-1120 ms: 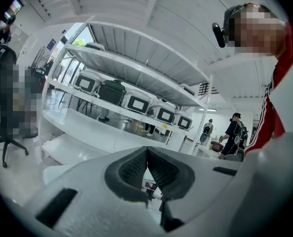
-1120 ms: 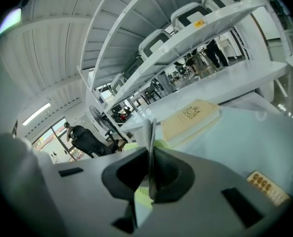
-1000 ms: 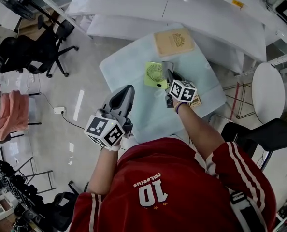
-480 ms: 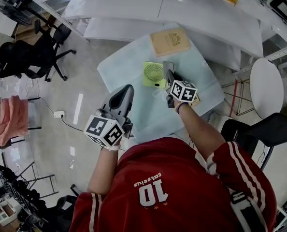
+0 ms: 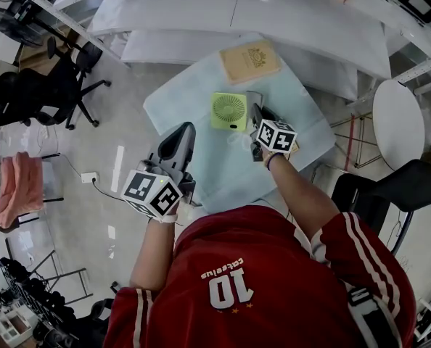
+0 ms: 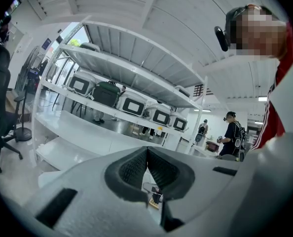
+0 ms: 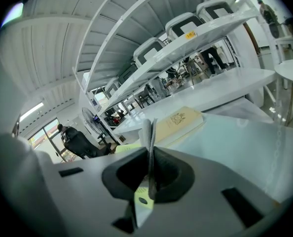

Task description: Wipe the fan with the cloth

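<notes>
From the head view, the lime-green fan (image 5: 228,110) lies flat on the pale-blue table (image 5: 194,85), with a tan book (image 5: 250,61) beyond it toward the far edge. The right gripper (image 5: 255,112) is over the table, its tips just beside the fan's right edge. The left gripper (image 5: 186,129) is held off the table's left edge, well apart from the fan, its marker cube (image 5: 152,193) close to the person's body.

In the left gripper view, the left gripper (image 6: 146,150) has its two ribbed pads pressed together at the tip with nothing between them; white shelving stands ahead.

In the right gripper view, the right gripper (image 7: 150,154) has its jaws pinched on a thin pale cloth (image 7: 147,130), which stands up past the tips as a narrow folded strip. The fan (image 7: 141,199) shows green just below the jaws, and the book (image 7: 180,119) lies further off.
</notes>
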